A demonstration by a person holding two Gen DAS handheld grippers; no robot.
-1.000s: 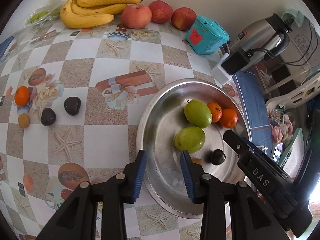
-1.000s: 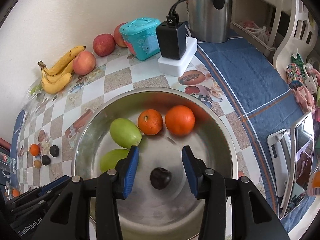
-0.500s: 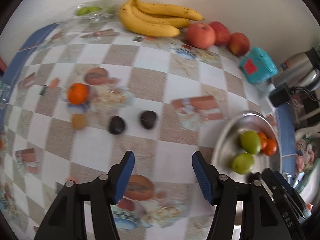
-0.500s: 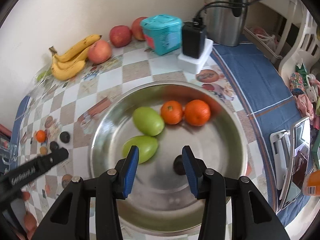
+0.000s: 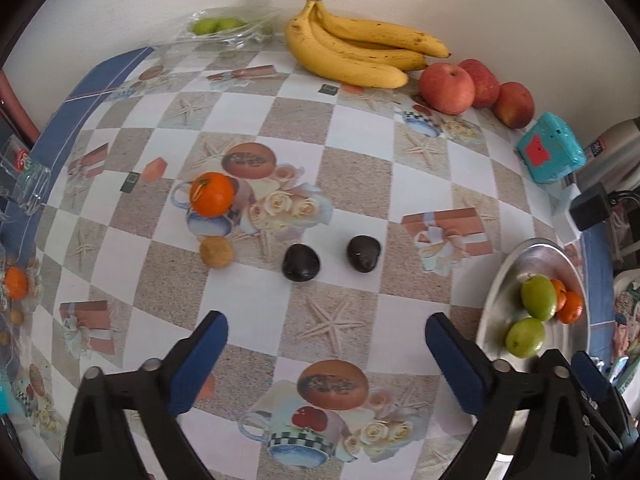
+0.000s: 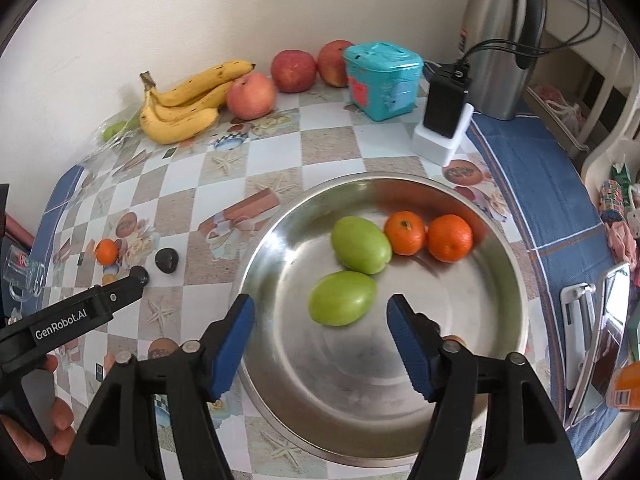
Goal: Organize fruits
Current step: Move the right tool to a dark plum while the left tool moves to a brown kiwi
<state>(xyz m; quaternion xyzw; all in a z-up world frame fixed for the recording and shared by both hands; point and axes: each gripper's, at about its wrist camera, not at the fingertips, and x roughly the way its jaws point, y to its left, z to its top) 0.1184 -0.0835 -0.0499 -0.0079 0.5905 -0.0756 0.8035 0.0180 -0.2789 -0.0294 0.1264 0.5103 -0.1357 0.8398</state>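
Note:
My left gripper [image 5: 326,332] hangs over the tablecloth, its jaws opening wide with nothing between them. Just beyond it lie two dark fruits [image 5: 301,263] [image 5: 363,253], a small orange [image 5: 212,194] and a little brown fruit [image 5: 216,252]. My right gripper [image 6: 320,312] is above the steel bowl [image 6: 400,412], jaws opening and pressing on nothing. Below them in the bowl lie two green fruits [image 6: 342,298] [image 6: 361,245] and two oranges [image 6: 405,233] [image 6: 450,238]. The left gripper's finger [image 6: 100,300] shows at the left, near a dark fruit [image 6: 167,260].
Bananas [image 5: 360,52] and three apples [image 5: 447,88] line the back wall. A teal box [image 6: 382,80], a black charger on a white block [image 6: 444,120] and a steel kettle [image 6: 500,40] stand behind the bowl. A clear bag of green fruit [image 5: 218,28] lies at back left. A person's hand [image 6: 52,432] holds the left gripper.
The left gripper swung from the bowl's edge leftward over the dark fruits and spread its jaws wide. The right gripper's jaws widened; the dark fruit seen in the bowl is out of sight.

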